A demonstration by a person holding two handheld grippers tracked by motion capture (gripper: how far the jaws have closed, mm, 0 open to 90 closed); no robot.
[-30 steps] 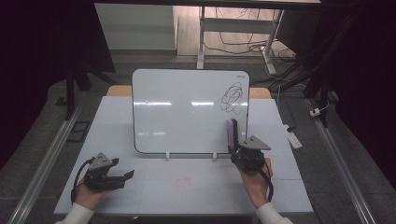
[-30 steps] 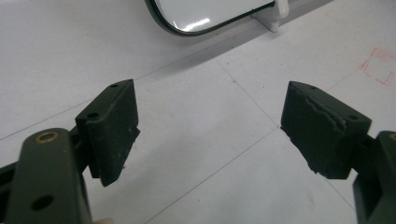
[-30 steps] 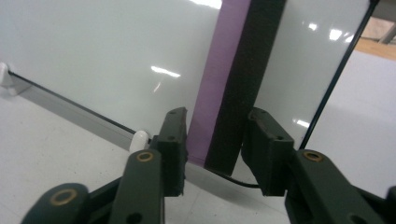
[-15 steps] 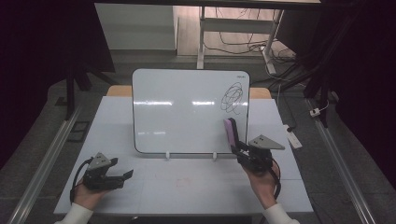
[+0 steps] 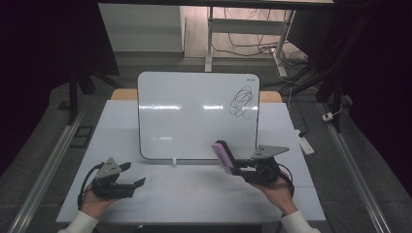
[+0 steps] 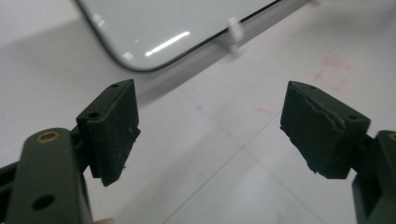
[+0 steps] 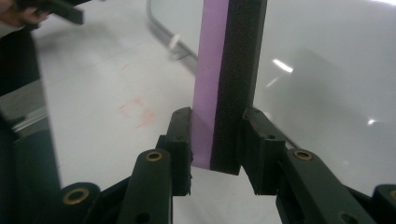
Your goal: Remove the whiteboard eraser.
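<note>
The right gripper [image 5: 232, 169] pinches an eraser [image 7: 227, 79] near its lower end, one jaw pressing on the purple side and the other on the black felt side. In the last second the jaws were closing, and they are now tight on the eraser. It stands almost upright in the right gripper view, and in the high view it leans toward the whiteboard [image 5: 194, 114], just in front of the board's lower right part. The scribble [image 5: 241, 102] is higher, in the upper right corner of the board, well apart from the eraser.

The eraser looks light and a little soft. The felt side will likely give under pressure, so the grip can sink in slightly. I think holding it by the two broad sides is right, but the hold is low on the block, so the long free end may bend or turn when it is pushed against the board. A hold nearer the middle would be steadier. The board is smooth and glossy, and it stands on small white feet [image 5: 173, 160], so a hard push could make it slide or tip back.

The left gripper [image 5: 136, 174] rests low over the table [image 5: 204, 194], its jaws spread wide with nothing between them.
</note>
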